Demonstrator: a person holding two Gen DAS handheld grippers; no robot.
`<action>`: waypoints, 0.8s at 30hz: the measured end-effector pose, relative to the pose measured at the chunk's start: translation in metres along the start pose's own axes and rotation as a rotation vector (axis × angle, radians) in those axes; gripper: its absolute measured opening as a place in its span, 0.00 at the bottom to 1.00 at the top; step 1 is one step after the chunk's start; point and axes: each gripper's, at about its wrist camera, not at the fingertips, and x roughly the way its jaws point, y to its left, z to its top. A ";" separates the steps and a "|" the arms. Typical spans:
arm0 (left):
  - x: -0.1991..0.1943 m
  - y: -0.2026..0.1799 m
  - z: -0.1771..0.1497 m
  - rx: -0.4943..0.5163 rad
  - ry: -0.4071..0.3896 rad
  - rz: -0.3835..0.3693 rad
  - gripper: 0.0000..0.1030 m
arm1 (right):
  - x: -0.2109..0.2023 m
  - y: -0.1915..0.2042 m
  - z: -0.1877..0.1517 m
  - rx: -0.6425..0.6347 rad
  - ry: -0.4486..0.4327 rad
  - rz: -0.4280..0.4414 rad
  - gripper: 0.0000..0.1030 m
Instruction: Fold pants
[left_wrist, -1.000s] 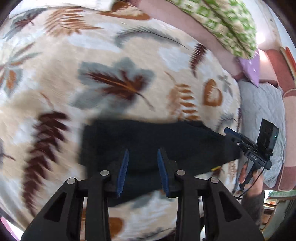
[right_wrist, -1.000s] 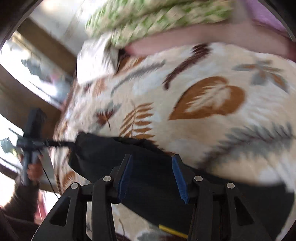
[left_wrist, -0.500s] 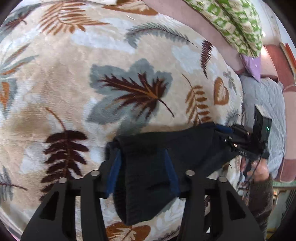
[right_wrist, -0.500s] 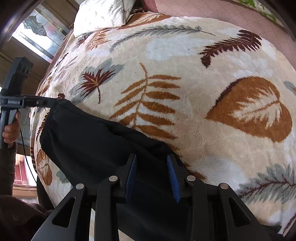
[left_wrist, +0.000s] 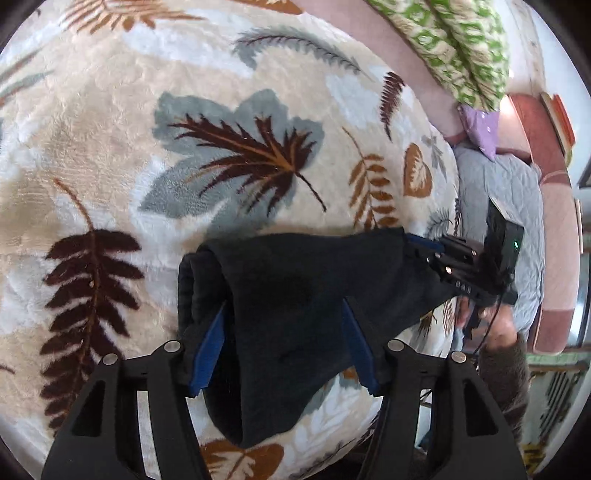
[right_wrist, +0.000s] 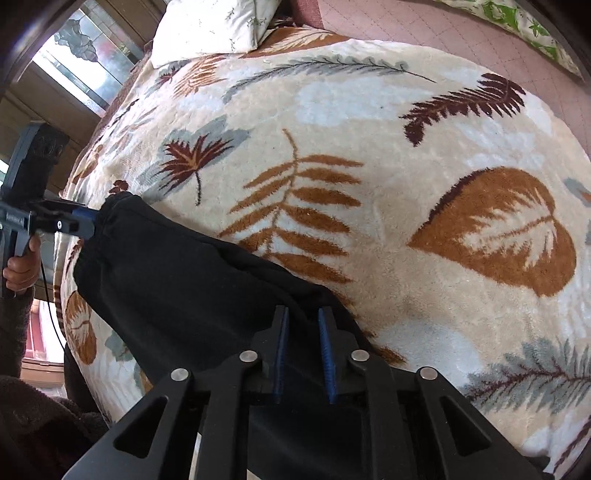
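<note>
Black pants (left_wrist: 295, 266) lie folded on a leaf-patterned blanket (left_wrist: 110, 147). My left gripper (left_wrist: 283, 306) points down at them. Its jaws are opening and stand wide, with a thick fold of cloth loose between the blue pads. Seen from the right wrist, the pants (right_wrist: 177, 280) stretch from the left gripper (right_wrist: 83, 223) at their far end to my right gripper (right_wrist: 303, 312). The right jaws are closing to a narrow gap with black cloth pinched between the pads. In the left wrist view the right gripper (left_wrist: 424, 245) holds the pants' right corner, which is drawn taut.
The blanket (right_wrist: 369, 129) covers a bed. A white pillow (right_wrist: 214, 26) and a green patterned cushion (left_wrist: 454, 48) lie at its far edge. A grey quilt (left_wrist: 495, 206) lies beyond the right side. A person's hand (right_wrist: 22, 266) grips the left handle.
The left jaws have spread wide and sunk around a bunched fold of the pants. The right jaws have narrowed onto the cloth, and that view has steadied.
</note>
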 end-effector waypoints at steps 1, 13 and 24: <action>0.002 0.001 0.002 -0.014 -0.002 -0.006 0.58 | 0.001 0.001 0.000 0.002 0.000 -0.006 0.15; -0.026 0.003 0.006 -0.024 -0.208 0.073 0.11 | -0.033 0.015 0.009 -0.043 -0.158 -0.157 0.07; -0.015 0.006 0.005 0.046 -0.175 0.168 0.14 | -0.015 -0.012 0.002 0.119 -0.178 -0.083 0.18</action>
